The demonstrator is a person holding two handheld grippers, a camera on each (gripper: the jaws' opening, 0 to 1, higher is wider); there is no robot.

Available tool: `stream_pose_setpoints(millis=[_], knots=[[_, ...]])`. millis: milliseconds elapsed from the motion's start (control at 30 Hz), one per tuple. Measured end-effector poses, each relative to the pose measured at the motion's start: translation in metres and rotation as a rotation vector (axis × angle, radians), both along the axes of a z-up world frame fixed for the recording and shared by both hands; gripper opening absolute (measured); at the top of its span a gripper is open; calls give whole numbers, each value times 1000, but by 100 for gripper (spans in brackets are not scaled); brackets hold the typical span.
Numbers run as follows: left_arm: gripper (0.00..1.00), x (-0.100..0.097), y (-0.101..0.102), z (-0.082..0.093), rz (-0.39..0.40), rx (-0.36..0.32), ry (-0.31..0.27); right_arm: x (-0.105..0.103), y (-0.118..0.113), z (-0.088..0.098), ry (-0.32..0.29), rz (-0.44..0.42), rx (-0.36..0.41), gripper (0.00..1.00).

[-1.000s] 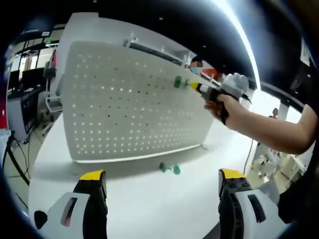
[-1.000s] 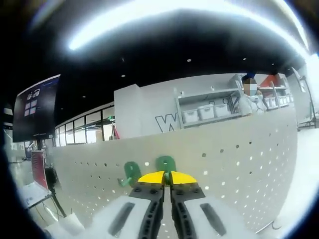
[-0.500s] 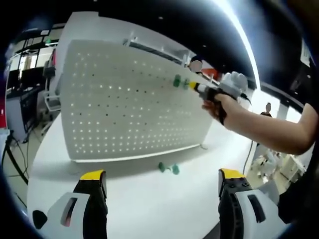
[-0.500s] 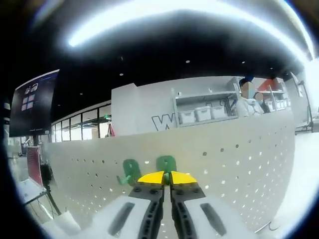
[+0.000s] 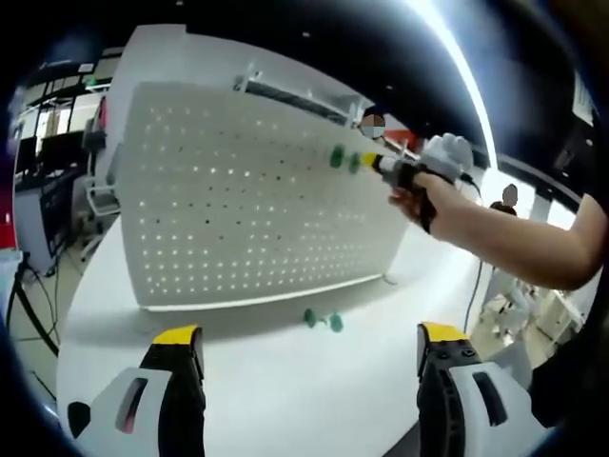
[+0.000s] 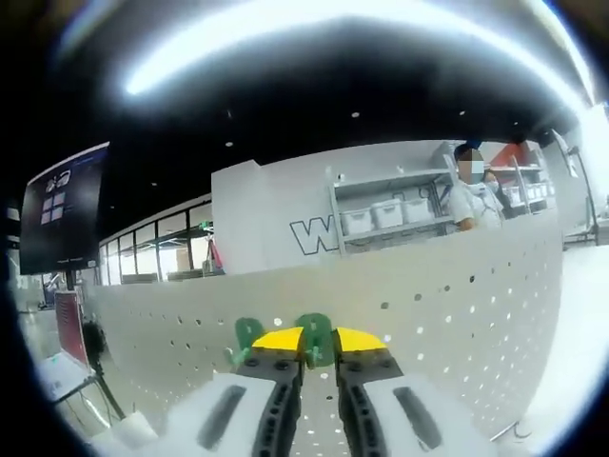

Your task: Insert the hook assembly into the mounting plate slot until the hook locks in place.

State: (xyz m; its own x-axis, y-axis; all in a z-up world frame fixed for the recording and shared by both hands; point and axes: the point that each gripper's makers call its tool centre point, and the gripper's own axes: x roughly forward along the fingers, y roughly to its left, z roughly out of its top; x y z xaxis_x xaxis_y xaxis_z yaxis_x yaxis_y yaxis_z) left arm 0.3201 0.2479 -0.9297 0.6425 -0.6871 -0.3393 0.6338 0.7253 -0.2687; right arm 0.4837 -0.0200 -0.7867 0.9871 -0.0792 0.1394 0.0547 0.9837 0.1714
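**Right tongs at the green hook on the pegboard**

The right tongs (image 6: pixel 319 339) are standing at the bottom centre of the right gripper view, narrow, with a small gap. The green hook (image 6: pixel 315 333) is sitting in this gap against the pegboard (image 6: pixel 457 305); a real grip I cannot tell. A second green hook (image 6: pixel 247 335) is hanging just left. In the left gripper view, the left tongs (image 5: pixel 309 354) are standing wide over the tabletop (image 5: pixel 285 390), holding nothing. Two green pieces (image 5: pixel 324 321) are lying near the board's foot.
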Motion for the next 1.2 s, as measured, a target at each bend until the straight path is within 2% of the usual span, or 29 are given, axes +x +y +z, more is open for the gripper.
stream_pose_setpoints(millis=[200,300,367,567,700,800,1100,1200], knots=[[94,-4,-4,6,-11,3,-14,-10,-4,32,-50,14,-8,19],[94,-7,-5,6,-12,-6,-17,-15,-8,31,-11,39,16,24],[94,-11,-6,3,-15,1,-10,-19,-11,29,-1,41,9,25],[94,-21,-8,-4,-25,8,7,-38,-13,16,65,91,-42,26],[93,-26,-7,-6,-27,11,16,-56,-13,2,108,110,-139,26],[93,-29,-5,-8,-27,16,19,-68,-15,-5,118,115,-148,25],[92,-38,-3,-13,-32,28,35,-99,-4,-49,240,186,-207,25],[92,-39,-4,-14,-33,34,39,-109,7,-49,235,218,-215,26]])
